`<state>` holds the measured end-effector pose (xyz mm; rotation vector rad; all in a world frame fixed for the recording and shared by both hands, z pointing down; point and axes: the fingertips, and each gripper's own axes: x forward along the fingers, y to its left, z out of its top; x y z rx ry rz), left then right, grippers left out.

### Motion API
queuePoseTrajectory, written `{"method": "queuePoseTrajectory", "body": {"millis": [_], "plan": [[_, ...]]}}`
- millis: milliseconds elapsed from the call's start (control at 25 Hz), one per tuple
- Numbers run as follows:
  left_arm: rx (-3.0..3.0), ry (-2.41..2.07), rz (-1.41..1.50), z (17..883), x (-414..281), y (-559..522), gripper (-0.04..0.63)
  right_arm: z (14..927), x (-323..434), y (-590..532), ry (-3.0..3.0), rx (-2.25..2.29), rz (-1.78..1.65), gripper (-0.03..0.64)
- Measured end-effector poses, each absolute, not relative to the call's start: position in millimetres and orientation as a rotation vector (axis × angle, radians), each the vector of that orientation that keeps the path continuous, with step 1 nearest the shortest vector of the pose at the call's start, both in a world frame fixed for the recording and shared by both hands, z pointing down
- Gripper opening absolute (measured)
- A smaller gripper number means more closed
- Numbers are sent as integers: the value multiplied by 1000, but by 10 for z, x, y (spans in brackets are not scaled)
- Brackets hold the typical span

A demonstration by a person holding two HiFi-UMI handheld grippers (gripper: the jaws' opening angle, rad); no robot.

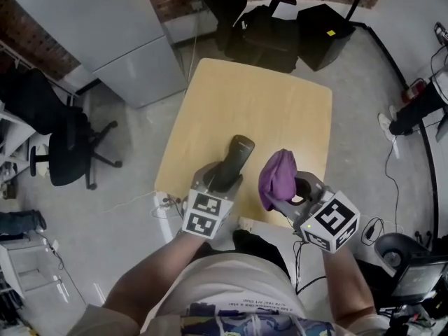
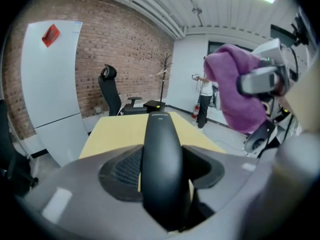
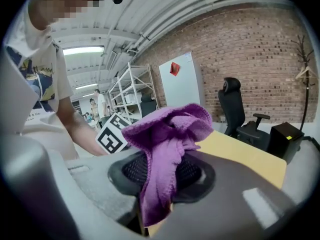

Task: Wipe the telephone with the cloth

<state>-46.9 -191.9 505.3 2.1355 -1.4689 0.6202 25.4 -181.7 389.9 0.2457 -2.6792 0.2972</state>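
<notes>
1. While both tools hang over the near edge of the pale wooden square table (image 1: 259, 96), my left gripper (image 1: 225, 179) is clamped on the slim black plastic telephone handset (image 1: 236, 154).
2. Looking along the left gripper view, I see the handset (image 2: 161, 164) lying lengthwise between the dark ribbed pads (image 2: 125, 170), its far end pointing out over the table top.
3. My right gripper (image 1: 292, 191) is closed on the crumpled purple microfibre cloth (image 1: 277, 176); in its own view the cloth (image 3: 167, 144) bunches above the jaws and a fold hangs down between them.
4. From the head view, the cloth sits just beside the handset's right side, with a narrow gap between them.
5. I see the handset lifted off the table.
</notes>
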Motion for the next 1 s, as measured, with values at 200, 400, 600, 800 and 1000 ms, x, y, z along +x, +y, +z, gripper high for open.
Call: {"method": "queuePoseTrajectory", "body": {"millis": [200, 400, 600, 800, 1000], "plan": [[2230, -1389, 597, 4763, -380, -1662, 256, 3515, -148, -1681, -2753, 204, 196, 110], [2311, -1306, 611, 4611, -315, -1485, 256, 3345, -613, -1507, -2788, 129, 112, 111], [2345, -1231, 602, 4615, -293, -1319, 256, 3452, -959, -1211, -2767, 40, 94, 110], [2392, -1172, 603, 4500, -313, -1172, 256, 3572, -1122, -1023, -2721, 26, 48, 110], [2413, -1140, 575, 4458, -368, -1056, 256, 3630, -1071, -1132, -2699, 114, 27, 110]]}}
